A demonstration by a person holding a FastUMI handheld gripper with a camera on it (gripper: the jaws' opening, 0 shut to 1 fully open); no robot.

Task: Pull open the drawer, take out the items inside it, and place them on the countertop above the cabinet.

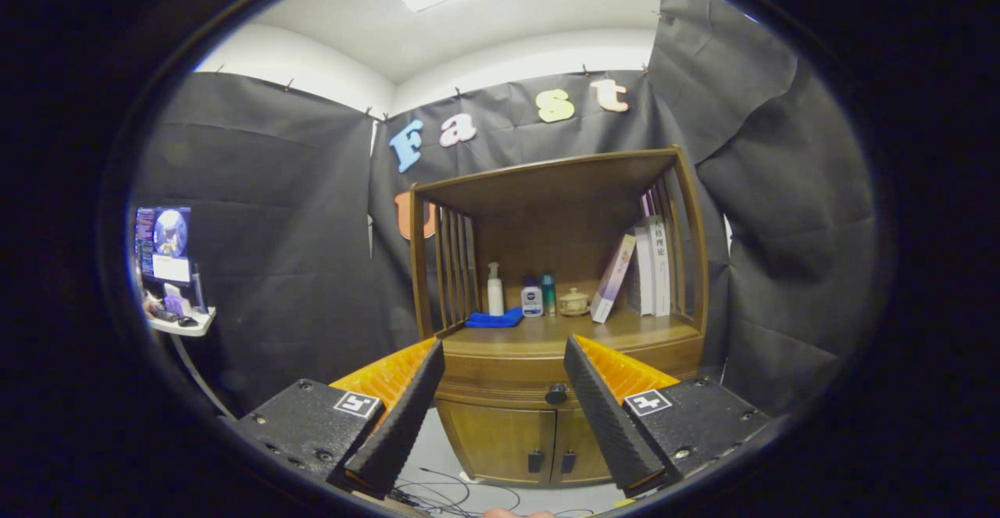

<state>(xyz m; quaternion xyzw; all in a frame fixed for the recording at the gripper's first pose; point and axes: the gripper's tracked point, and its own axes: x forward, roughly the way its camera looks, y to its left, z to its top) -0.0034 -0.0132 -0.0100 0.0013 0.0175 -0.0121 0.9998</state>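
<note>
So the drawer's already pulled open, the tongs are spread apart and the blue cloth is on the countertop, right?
Not quite. The gripper view shows the drawer still closed, its knob flush with the front. The rest holds: the tongs are spread apart and the blue cloth lies on the countertop.

One wooden cabinet stands ahead of the one hand-held gripper, whose two fingers are spread wide apart with nothing between them. The cabinet has one drawer with one dark knob, closed, and two lower doors. On its tabletop are three bottles, one blue cloth, one small lidded jar, and what looks like three or four books, one of them leaning.
</note>
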